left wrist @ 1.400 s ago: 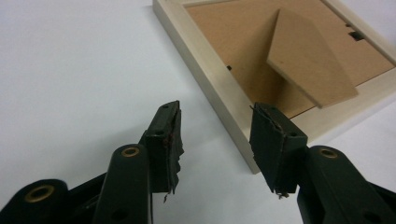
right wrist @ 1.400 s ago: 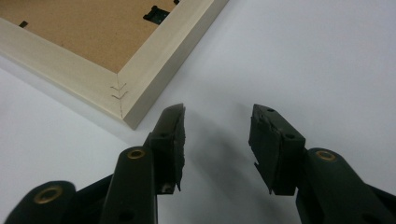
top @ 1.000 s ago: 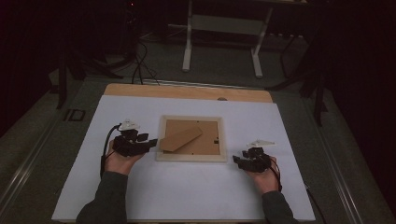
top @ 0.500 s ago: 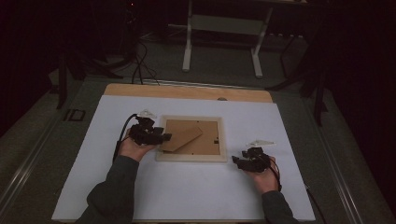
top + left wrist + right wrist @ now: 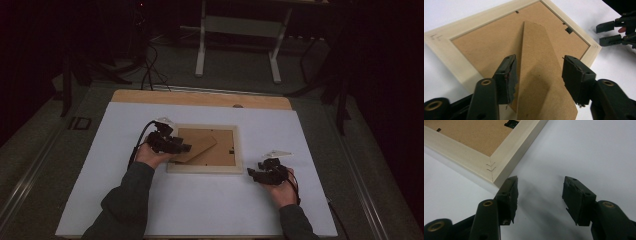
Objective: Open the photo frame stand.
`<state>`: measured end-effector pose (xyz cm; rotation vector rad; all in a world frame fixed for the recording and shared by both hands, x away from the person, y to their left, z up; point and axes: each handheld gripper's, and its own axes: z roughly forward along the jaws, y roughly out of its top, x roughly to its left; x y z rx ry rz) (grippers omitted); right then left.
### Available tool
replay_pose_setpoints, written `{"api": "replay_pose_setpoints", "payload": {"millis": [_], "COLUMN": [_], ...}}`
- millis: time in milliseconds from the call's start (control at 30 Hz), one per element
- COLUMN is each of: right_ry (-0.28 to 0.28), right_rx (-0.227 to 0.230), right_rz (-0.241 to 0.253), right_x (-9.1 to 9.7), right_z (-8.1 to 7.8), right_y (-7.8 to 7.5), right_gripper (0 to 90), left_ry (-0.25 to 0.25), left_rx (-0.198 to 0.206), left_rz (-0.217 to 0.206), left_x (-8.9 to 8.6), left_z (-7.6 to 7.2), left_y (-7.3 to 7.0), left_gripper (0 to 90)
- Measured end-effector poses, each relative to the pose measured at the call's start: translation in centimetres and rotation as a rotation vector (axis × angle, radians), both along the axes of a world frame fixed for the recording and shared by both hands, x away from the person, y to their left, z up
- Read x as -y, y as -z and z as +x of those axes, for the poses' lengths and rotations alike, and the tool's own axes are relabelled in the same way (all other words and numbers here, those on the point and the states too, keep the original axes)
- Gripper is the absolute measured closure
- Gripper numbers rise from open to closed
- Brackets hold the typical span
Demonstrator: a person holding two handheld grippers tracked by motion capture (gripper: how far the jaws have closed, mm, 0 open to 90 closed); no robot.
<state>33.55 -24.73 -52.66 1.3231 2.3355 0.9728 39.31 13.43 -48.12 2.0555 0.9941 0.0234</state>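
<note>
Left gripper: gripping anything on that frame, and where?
Nothing held. The left gripper stands open astride the brown fibreboard easel stand on the pale wooden picture frame's back, pads clear of it; its jaws have just been opening.

Landmark: white sheet (image 5: 200, 200) covering the tabletop
Wooden table edge (image 5: 200, 98): bare strip showing just beyond the sheet's far side
Metal stand legs (image 5: 237, 47): white, on the floor well beyond the sheet
Cables (image 5: 150, 70): dark, on the floor beyond the sheet's far left corner

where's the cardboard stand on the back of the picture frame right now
In the high view the stand lies across the left half of the frame, mid-table. In the left gripper view it sits between the open left tongs.
</note>
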Motion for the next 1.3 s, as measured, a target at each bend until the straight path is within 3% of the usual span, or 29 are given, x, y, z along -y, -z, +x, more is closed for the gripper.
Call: {"api": "replay_pose_setpoints", "payload": {"millis": [533, 633, 900, 1300], "right_ry": [-0.004, -0.004, -0.004, -0.007], "right_rx": [-0.005, -0.004, -0.005, -0.006], "right_rz": [-0.001, -0.001, 0.000, 0.001], "right_x": [-0.1, -0.1, -0.1, -0.1], "right_z": [0.0, 0.0, 0.0, 0.0], "right_y": [0.1, 0.1, 0.1, 0.1], "right_gripper": [45.8, 45.7, 45.6, 45.6], "left_ry": [0.073, 0.079, 0.089, 0.102], "left_rx": [-0.077, -0.077, -0.081, -0.048], "left_rz": [0.045, 0.046, 0.094, 0.168], "left_x": [1.7, 1.7, 2.4, 3.1], "left_z": [1.2, 1.2, 1.3, 1.1], "left_y": [1.1, 1.2, 1.7, 1.9], "left_gripper": [34.9, 34.4, 32.3, 36.7]}}
